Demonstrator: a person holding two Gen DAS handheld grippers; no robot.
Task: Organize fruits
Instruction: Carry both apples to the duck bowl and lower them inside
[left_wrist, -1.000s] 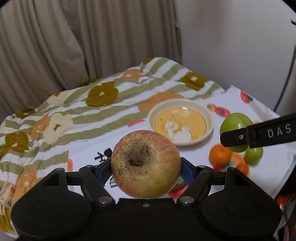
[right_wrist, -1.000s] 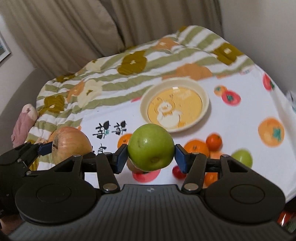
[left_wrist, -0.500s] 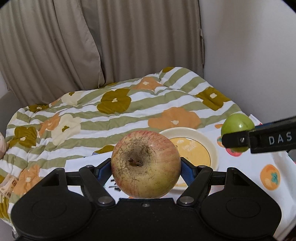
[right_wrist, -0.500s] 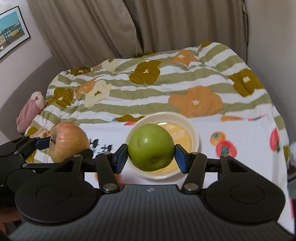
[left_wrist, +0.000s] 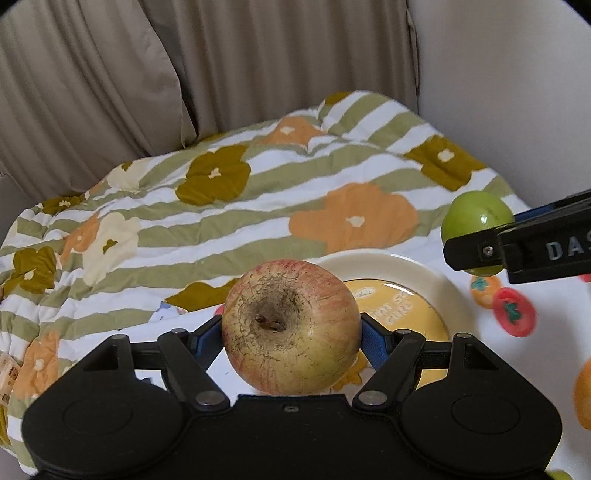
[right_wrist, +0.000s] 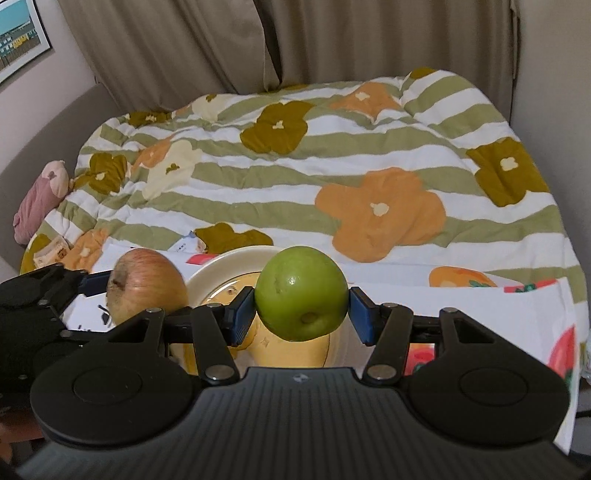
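My left gripper (left_wrist: 291, 334) is shut on a red-yellow apple (left_wrist: 291, 326), its stem pit facing the camera. My right gripper (right_wrist: 301, 308) is shut on a green apple (right_wrist: 301, 291). Both fruits hang just above a cream plate (left_wrist: 406, 264) with a yellow centre, which lies on a white fruit-print cloth (left_wrist: 517, 306). From the left wrist view the green apple (left_wrist: 476, 221) shows at the right, with the right gripper's black finger in front of it. In the right wrist view the red-yellow apple (right_wrist: 147, 286) sits at the left over the plate's rim (right_wrist: 207, 271).
A striped flowered quilt (right_wrist: 295, 166) covers the bed behind the plate. Beige curtains (left_wrist: 221, 74) and a white wall (left_wrist: 498, 92) close off the back. A pink soft toy (right_wrist: 40, 199) lies at the quilt's left edge. Other loose fruit is out of sight.
Both grippers carried their apples forward and slightly down toward the plate. The loose oranges and small green fruit on the cloth have dropped out of view.
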